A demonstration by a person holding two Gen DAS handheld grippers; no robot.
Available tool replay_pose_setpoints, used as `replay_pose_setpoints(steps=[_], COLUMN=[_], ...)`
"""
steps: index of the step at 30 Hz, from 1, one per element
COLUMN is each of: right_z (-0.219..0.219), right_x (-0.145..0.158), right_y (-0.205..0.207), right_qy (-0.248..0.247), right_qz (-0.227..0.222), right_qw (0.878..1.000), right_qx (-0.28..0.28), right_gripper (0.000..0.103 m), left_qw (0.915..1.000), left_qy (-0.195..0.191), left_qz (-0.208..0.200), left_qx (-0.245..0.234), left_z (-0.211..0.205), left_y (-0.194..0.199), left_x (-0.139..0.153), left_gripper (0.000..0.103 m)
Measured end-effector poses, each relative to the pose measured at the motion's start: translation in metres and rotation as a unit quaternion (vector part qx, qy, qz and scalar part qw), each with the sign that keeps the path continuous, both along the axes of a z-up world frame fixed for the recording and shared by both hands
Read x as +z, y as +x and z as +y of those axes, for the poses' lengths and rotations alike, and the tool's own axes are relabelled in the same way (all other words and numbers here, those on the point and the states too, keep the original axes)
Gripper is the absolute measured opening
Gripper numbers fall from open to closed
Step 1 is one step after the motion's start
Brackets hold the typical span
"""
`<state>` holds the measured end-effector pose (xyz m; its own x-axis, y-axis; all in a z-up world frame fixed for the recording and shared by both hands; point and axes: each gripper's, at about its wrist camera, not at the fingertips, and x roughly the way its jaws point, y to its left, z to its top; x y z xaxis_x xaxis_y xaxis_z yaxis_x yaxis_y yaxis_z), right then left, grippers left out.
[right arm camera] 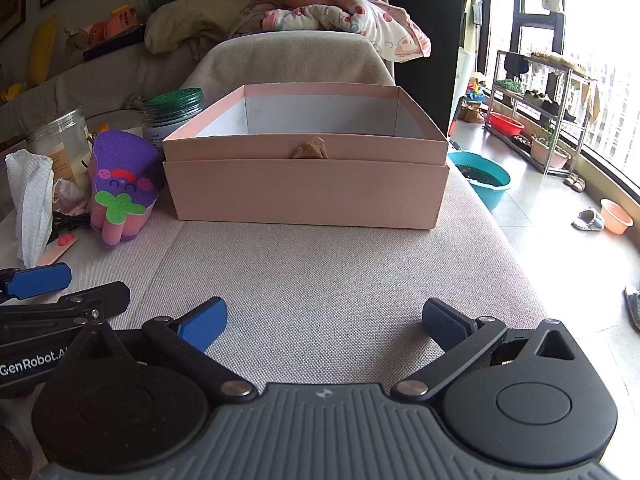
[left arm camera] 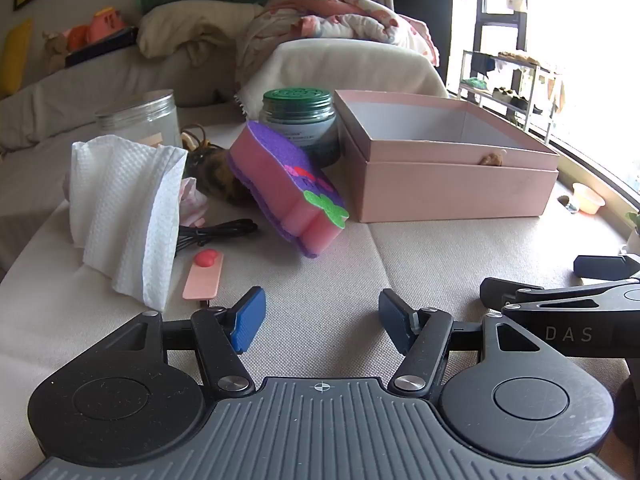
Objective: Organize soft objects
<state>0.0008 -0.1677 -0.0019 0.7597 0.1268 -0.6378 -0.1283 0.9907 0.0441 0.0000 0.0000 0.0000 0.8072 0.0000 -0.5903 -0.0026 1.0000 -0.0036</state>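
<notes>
Beige woven fabric (right arm camera: 340,272) covers the broad cushioned surface where we work, with a sofa heaped in bedding behind and a bright window to the right; on it stands an open pale pink cardboard box (right arm camera: 308,188), lid off, its white inside walls showing, a small tan knot at its front edge. Just left of the box leans a pink sponge faced in purple felt with a stitched face and a green clover patch (left arm camera: 286,192), tilted with its lower end on the fabric and its upper end toward a dark glass jar with a green perforated lid (left arm camera: 298,120); sponge and box stand near each other but apart. Further left we see a crumpled white paper towel (left arm camera: 120,208) standing upright, a clear plastic jar (left arm camera: 140,120) behind it, a black cable (left arm camera: 216,230) at its foot and a flat pink strip with a red heart (left arm camera: 203,276) lying on the fabric.

Our left gripper (left arm camera: 322,318) hovers low over the bare fabric, its blue pads spread wide with nothing between them; our right gripper (right arm camera: 324,326), just beside it, is likewise spread wide and holds nothing, pointing straight at the front of the box.
</notes>
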Motion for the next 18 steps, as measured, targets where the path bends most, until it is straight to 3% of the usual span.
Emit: replay_pose_setpoints(steps=[18], right_z=[-0.0003], right_x=[-0.0001], right_y=[-0.0003], right_qy=[0.000], right_qz=[0.000], right_qw=[1.000], right_qx=[0.000], right_gripper=[0.103], left_qw=[1.0000], left_qy=[-0.002], left_qz=[-0.002], left_qx=[0.001], left_z=[0.0000], left_y=[-0.0002], left_x=[0.0001], left_gripper=[0.068])
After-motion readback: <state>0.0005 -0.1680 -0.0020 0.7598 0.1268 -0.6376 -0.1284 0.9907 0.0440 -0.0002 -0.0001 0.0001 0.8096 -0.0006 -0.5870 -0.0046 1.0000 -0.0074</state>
